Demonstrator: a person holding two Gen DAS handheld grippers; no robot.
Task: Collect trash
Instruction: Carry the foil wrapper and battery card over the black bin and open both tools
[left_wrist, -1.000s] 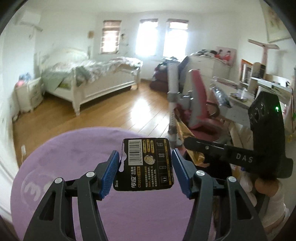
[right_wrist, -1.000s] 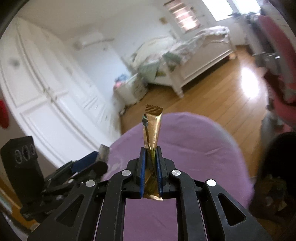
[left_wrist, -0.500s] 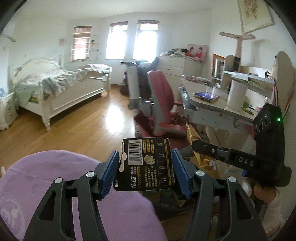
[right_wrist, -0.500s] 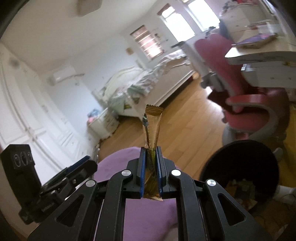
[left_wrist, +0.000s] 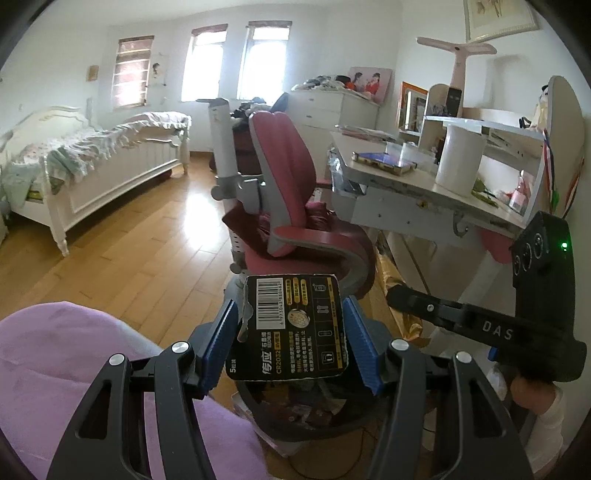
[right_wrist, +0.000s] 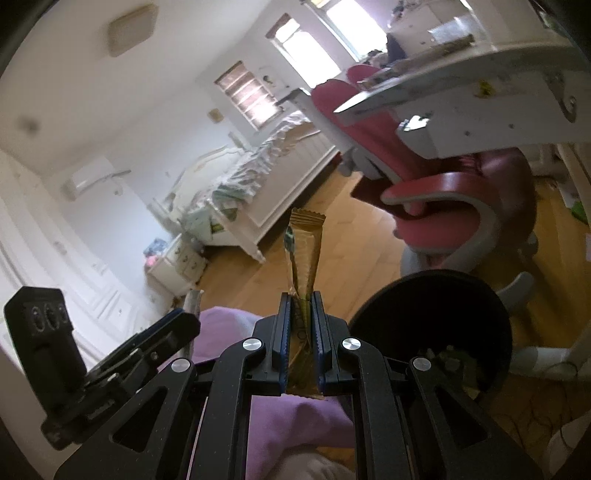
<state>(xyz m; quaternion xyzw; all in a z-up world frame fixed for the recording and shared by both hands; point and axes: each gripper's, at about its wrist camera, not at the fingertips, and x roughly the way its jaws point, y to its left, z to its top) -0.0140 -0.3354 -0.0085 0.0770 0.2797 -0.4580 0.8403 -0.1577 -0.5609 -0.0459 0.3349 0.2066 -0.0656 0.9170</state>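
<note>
My left gripper (left_wrist: 291, 332) is shut on a black battery card (left_wrist: 291, 328) with a barcode, held above a black trash bin (left_wrist: 314, 417) that has litter inside. My right gripper (right_wrist: 299, 321) is shut on a gold sachet wrapper (right_wrist: 304, 258) that stands upright between the pads. The trash bin shows in the right wrist view (right_wrist: 432, 328) just right of that gripper. The right gripper also shows in the left wrist view (left_wrist: 480, 325), with the gold wrapper (left_wrist: 395, 291) at its tip. The left gripper shows in the right wrist view (right_wrist: 177, 325) at the lower left.
A purple round seat (left_wrist: 74, 376) lies at the lower left, beside the bin. A pink desk chair (left_wrist: 295, 206) stands behind the bin, under a white desk (left_wrist: 424, 195). A white bed (left_wrist: 92, 162) stands at the far left on wooden floor (left_wrist: 129, 251).
Both grippers have swung right, from over the purple seat to the trash bin by the desk. Each still holds its item.
</note>
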